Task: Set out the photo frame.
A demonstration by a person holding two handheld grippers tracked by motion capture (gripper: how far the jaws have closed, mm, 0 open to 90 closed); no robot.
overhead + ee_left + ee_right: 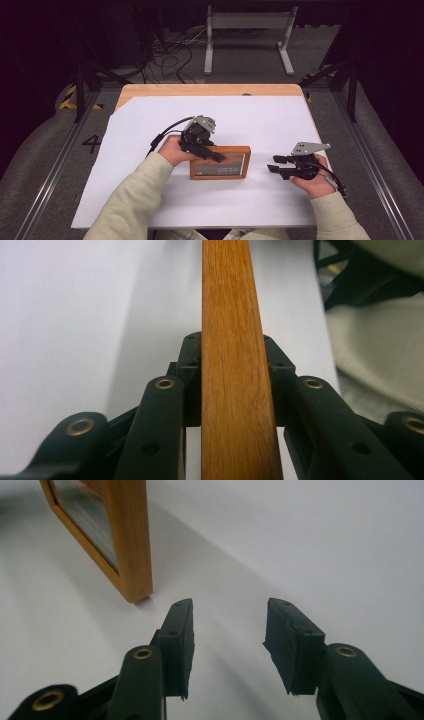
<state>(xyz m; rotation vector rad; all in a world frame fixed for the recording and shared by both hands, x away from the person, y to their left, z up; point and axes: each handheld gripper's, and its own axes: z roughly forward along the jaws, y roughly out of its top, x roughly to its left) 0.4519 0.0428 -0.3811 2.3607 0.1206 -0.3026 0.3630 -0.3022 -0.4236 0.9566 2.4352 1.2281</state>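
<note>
A wooden picture frame (231, 165) with a dark glazed front lies near the middle of the white sheet (250, 125). My left gripper (218, 157) reaches over the frame's left side and is shut on its wooden edge. In the left gripper view that wooden edge (232, 390) runs up between the two jaws, and both pads press on it. My right gripper (272, 164) rests on the sheet a short way right of the frame, pointing at it, open with nothing between its jaws. The right gripper (227, 617) view has the frame's corner (132, 550) ahead on the left, apart from the pads.
The white sheet covers most of a wooden table (210, 90), whose far edge shows bare. A grey metal stand (247, 30) and loose cables (170, 55) are on the floor beyond. The person's pale sleeves (135, 200) come in from the front edge.
</note>
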